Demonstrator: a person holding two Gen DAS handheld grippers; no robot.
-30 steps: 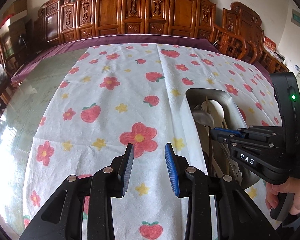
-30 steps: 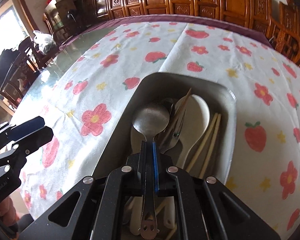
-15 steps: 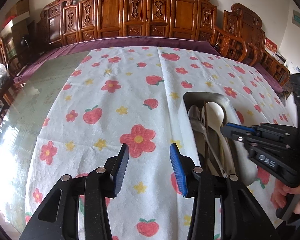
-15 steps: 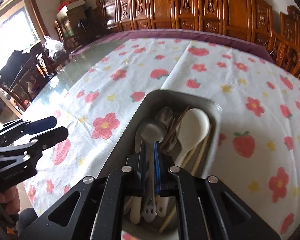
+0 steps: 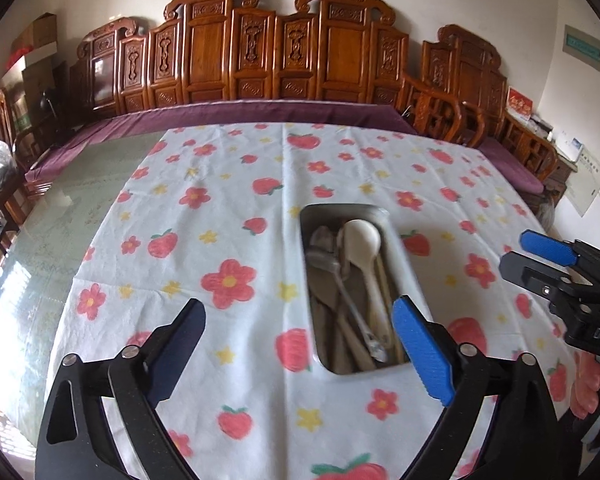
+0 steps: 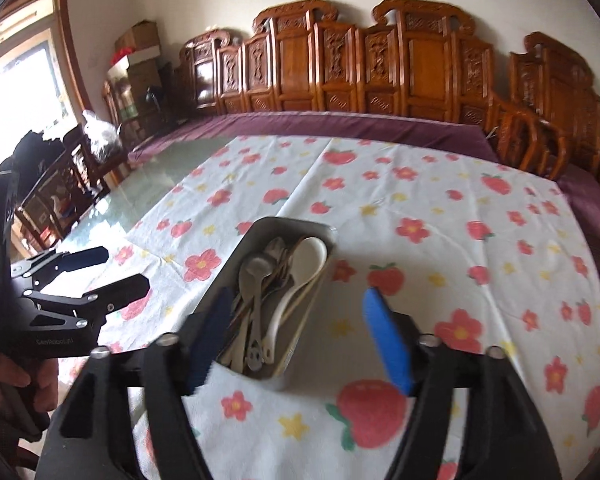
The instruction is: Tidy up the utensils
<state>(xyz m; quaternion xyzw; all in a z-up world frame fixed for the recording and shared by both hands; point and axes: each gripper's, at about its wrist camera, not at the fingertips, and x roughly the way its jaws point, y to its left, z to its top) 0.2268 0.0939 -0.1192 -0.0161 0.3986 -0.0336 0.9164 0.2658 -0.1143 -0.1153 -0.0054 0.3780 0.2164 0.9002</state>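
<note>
I see left gripper (image 5: 298, 334) and right gripper (image 6: 294, 338) both just spread, nothing between — metal tray (image 5: 406, 254) of utensils at 12 o'clock. Only right view shows window (image 6: 18, 92); tray contents blurred.

I read "DAS" in white letters on the black body of my right gripper (image 5: 540, 264), cut off at the picture's edge, and a faint "GenRobot.AI" on my left gripper (image 6: 104, 272).
</note>
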